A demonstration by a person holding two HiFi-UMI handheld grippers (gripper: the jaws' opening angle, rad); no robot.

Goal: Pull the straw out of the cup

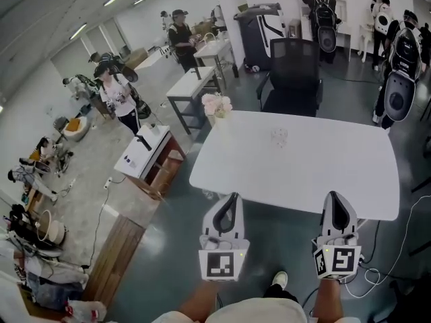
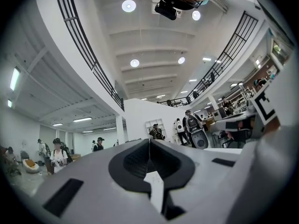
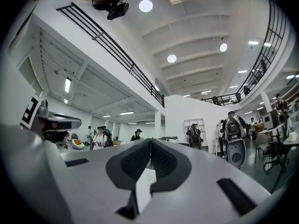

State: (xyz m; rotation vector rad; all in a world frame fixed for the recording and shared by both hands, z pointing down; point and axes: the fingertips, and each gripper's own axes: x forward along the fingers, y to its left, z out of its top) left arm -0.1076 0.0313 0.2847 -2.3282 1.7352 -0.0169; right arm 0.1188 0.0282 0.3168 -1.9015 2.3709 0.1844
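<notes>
Before a smooth white table (image 1: 323,173) bearing a clear cup (image 1: 279,137), left tongs (image 1: 233,196) and right tongs (image 1: 334,194) sit clenched, empty.

Bright ceiling lights, fisheye-warped edges

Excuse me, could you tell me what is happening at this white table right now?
A person holds a claw in each hand. The left claw and the right claw are both shut and empty, and point at the near edge of the white table. A clear cup stands untouched near the table's middle, and any straw in it is too small to make out. Pale flowers sit at the far left corner.
</notes>
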